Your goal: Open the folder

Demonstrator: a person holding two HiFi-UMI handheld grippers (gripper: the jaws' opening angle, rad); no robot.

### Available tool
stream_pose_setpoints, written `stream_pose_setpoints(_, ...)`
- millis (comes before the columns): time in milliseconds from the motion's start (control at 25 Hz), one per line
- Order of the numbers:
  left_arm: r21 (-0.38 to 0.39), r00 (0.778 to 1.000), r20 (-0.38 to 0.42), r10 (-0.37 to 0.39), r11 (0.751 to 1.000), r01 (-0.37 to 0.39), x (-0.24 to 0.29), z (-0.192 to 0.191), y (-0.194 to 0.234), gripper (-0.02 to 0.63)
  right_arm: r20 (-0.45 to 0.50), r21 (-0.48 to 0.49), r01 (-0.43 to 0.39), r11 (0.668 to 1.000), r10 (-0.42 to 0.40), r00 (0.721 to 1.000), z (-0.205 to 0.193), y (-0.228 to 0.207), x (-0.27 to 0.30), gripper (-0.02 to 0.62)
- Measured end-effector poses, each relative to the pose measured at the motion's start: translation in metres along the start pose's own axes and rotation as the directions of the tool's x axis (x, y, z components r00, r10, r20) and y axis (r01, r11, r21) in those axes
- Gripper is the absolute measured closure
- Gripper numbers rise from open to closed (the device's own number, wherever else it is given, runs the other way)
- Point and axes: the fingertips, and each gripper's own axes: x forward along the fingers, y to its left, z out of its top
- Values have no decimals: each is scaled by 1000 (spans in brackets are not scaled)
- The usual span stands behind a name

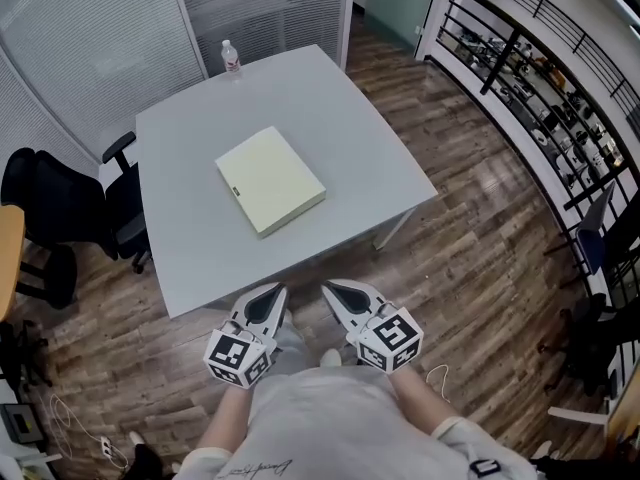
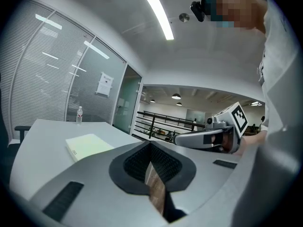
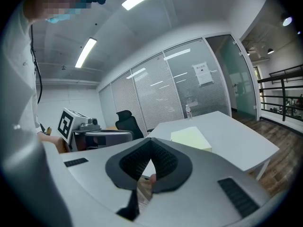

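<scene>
The left hand-held gripper (image 1: 276, 292) and the right hand-held gripper (image 1: 328, 288) hover side by side just short of the grey square tabletop's (image 1: 340, 128) near edge. Both have their jaws closed on nothing. The pale yellow, flat, closed folder (image 1: 270, 180) lies mid-tabletop, well apart from both. A clear plastic bottle (image 1: 231, 58) stands at the far edge.

Office: glass partition walls (image 1: 90, 38) with blinds, black swivel chair (image 1: 60, 208), grey meeting table (image 1: 200, 243), ceiling strip light (image 2: 158, 13).
</scene>
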Motion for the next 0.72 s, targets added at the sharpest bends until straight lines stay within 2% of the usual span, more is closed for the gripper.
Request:
stream_pose_setpoints(360, -14, 1000, -5, -2, 1000, 2, 30, 22, 81, 597, -5, 0, 22, 1000, -22, 1000, 27, -30, 73, 575)
stream_pose_setpoints(720, 4, 999, -10, -34, 999, 34, 54, 43, 137, 597, -15, 18, 52, 998, -52, 999, 42, -51, 127, 575)
